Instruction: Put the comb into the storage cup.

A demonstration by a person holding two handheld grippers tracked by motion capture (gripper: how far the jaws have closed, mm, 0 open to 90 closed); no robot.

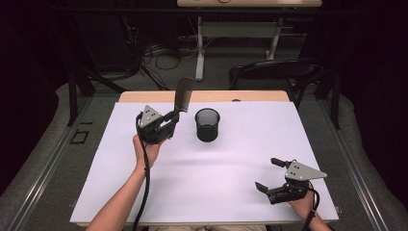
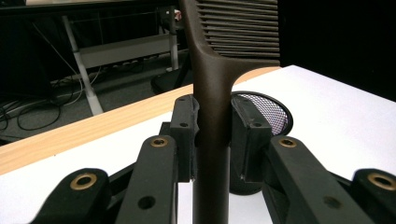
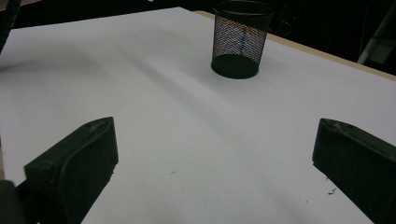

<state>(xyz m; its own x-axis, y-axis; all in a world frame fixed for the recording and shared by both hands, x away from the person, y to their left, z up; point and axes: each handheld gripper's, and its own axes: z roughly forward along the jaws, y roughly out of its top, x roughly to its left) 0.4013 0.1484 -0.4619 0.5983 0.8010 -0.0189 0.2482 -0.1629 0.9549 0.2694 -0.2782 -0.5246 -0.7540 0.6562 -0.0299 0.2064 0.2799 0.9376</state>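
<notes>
At the left of the high view, the left gripper (image 1: 172, 117) is lifted off the white table top (image 1: 231, 173) in the person's left hand (image 1: 148, 150), its jaws clenched on the handle of a dark brown plastic comb (image 1: 183, 95). The comb stands nearly upright from the jaws, handle down and toothed end up, leaning a little toward the far edge of the table. In the left gripper view the comb's handle (image 2: 212, 140) runs straight up between the two black pads, which press on it from both sides, and the teeth spread out at the top. Just to the right of the comb, near it yet apart from it, a black wire-mesh cup (image 1: 207, 124) stands upright on the table top, its mouth open upward. Well apart from both, at the near right corner, the right gripper (image 1: 269, 175) sits low over the table with its jaws spread wide and nothing between them; in the right gripper view the mesh cup (image 3: 240, 39) stands far beyond those jaws.
</notes>
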